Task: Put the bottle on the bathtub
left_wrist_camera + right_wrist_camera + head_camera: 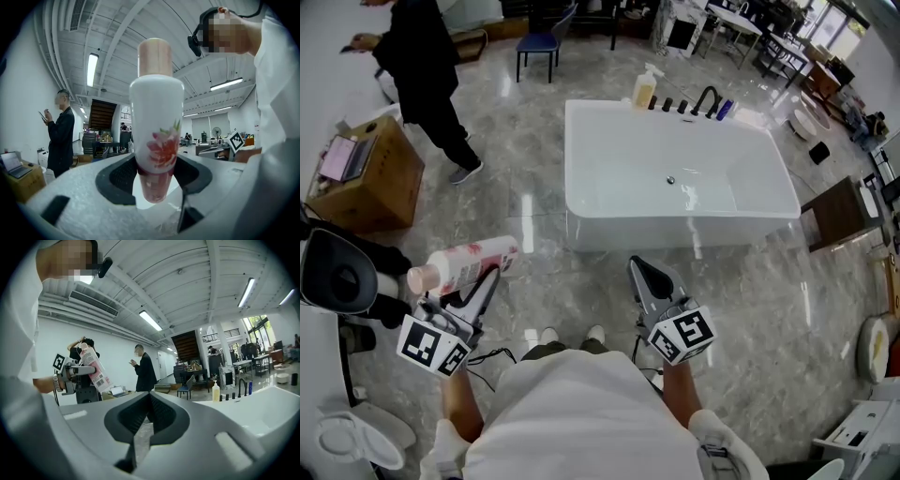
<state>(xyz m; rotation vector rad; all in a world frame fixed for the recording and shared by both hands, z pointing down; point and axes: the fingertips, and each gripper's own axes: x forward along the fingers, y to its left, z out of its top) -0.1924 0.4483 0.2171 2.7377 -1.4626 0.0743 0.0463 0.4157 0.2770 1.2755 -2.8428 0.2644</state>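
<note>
A person stands on a marble floor facing a white freestanding bathtub (pixel 675 232), which lies at their 12 o'clock, well apart from both grippers. The left gripper (pixel 485 284) is clamped on a white bottle (pixel 467 262) with a pink cap, held low at the person's 10 o'clock. The bottle is tipped nearly flat, with its cap towards 9 o'clock. The right gripper (pixel 645 277) is at 1 o'clock with its jaws pressed together and nothing between them.

The bottle looks rigid, smooth and glossy, so it is probably slippery. It is tall and narrow and would likely tip easily once stood on the tub's rim. The jaws pinch it near the base, which leaves most of its length unsupported. A hold nearer the middle would probably be steadier.

Only the head view shows the tub, with a pump bottle (pixel 645 87) and a black tap (pixel 706 98) on its far rim at 12 o'clock. The left gripper view shows the bottle (pixel 157 126) close up, with a red flower print and the jaws closed around its lower end. The right gripper view shows the bottle's other side (pixel 96 367), which carries a printed label. It also shows a bystander in black (pixel 143 369) at 11 o'clock.
</note>
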